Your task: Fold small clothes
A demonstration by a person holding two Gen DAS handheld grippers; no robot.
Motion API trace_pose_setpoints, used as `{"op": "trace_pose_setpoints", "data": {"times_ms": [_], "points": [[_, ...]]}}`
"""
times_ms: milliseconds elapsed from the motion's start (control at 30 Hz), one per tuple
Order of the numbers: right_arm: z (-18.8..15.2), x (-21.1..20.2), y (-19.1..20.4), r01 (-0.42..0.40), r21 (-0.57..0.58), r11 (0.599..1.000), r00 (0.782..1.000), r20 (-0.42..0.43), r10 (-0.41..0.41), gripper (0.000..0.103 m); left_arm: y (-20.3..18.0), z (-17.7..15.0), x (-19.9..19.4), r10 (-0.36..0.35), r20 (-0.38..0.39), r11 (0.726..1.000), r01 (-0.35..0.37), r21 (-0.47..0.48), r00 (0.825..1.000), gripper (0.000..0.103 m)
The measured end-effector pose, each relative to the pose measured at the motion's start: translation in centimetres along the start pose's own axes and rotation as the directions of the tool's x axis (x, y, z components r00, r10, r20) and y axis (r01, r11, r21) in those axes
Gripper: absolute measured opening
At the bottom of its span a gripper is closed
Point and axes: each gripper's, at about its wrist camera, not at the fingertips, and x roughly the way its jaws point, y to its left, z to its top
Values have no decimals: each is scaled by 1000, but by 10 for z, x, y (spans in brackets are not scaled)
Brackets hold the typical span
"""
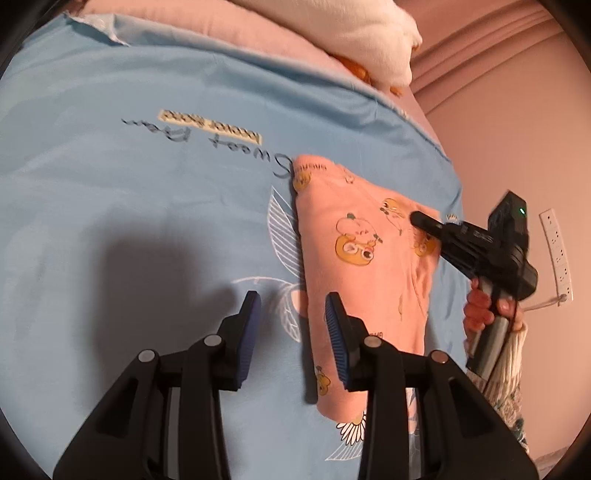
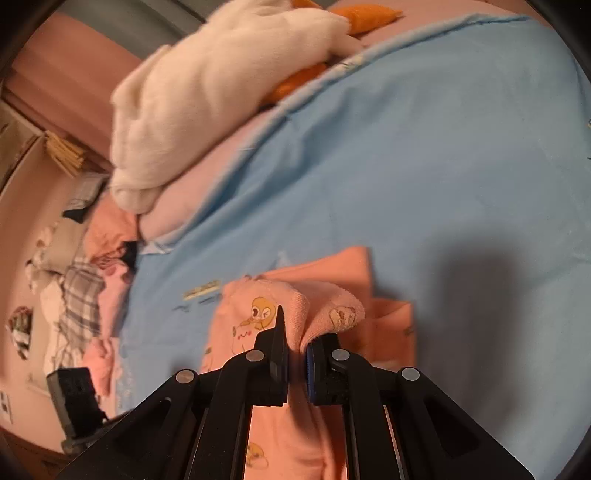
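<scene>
A small pink garment [image 1: 369, 258] printed with cartoon animals lies partly folded on a light blue sheet [image 1: 147, 203]. My left gripper [image 1: 293, 314] is open and empty, hovering just above the garment's left edge. My right gripper [image 1: 419, 218] reaches in from the right onto the garment's far right part. In the right wrist view the right gripper [image 2: 295, 354] is shut on a bunched fold of the pink garment [image 2: 255, 321], lifting it off the layer beneath.
A white fluffy blanket [image 2: 207, 92] and an orange item [image 2: 369, 16] lie on pink bedding beyond the sheet. A heap of clothes [image 2: 92, 280] sits past the bed's left edge. A wall power strip [image 1: 557, 251] hangs on the pink wall.
</scene>
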Motion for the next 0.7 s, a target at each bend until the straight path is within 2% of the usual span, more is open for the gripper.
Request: {"op": "trace_pose_setpoints", "data": {"times_ms": [67, 233, 300, 367, 400, 533, 567, 633, 700], "points": [[4, 11, -8, 75, -10, 997, 997, -11, -75, 9, -7, -1, 9, 2, -18, 1000, -1, 12, 1000, 35], [12, 21, -3, 82, -34, 996, 997, -13, -82, 9, -23, 2, 14, -9, -10, 998, 9, 58, 1000, 35], [10, 28, 1, 145, -65, 987, 988, -39, -147, 9, -30, 2, 15, -21, -4, 997, 22, 72, 1000, 35], [6, 40, -2, 236, -86, 968, 966, -85, -243, 21, -35, 0, 14, -32, -1, 995, 32, 91, 999, 35], [2, 40, -5, 249, -75, 966, 963, -82, -255, 27, -37, -2, 13, -35, 0, 994, 34, 104, 999, 35], [-21, -5, -5, 219, -96, 971, 975, 62, -214, 28, -50, -8, 12, -61, 20, 982, 56, 180, 998, 35], [-34, -23, -3, 168, -120, 978, 984, 86, -159, 28, -53, -10, 10, -74, 26, 978, 68, 199, 997, 35], [-56, -43, -5, 105, -144, 984, 992, 81, -94, 28, -58, -13, 12, -91, 24, 971, 84, 223, 996, 35], [-85, -57, -8, 69, -164, 984, 997, 44, -62, 28, -63, -17, 17, -85, 19, 966, 77, 246, 996, 34]]}}
